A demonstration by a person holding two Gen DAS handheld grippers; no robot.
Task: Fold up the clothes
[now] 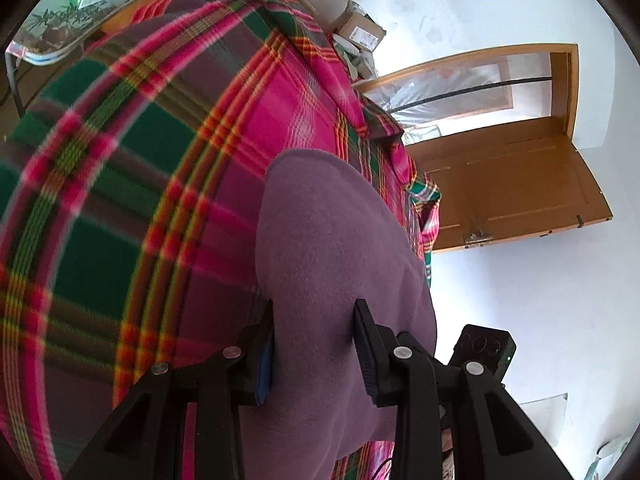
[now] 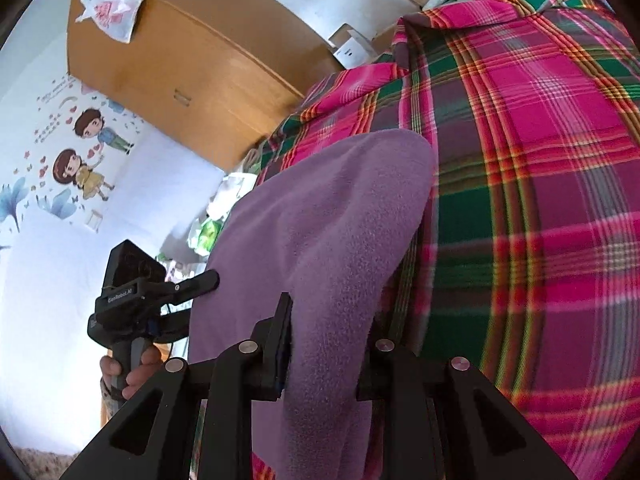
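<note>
L wrist: left tongs point(image 1: 314, 344) clenched on fold of purple fleece garment point(image 1: 340, 248); fleece lies over plaid cloth point(image 1: 140, 160); wooden door point(image 1: 516, 184) at right | R wrist: right tongs point(image 2: 332, 344) gripping same fleece; plaid at right; hand point(image 2: 134, 376) holds other gripper's handle at left; cardboard box point(image 2: 180, 48) behind

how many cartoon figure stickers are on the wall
2, both on the white wall in the right wrist view: a boy sticker nearer the large cardboard box, a girl sticker beside him. Others may be outside the view.
</note>
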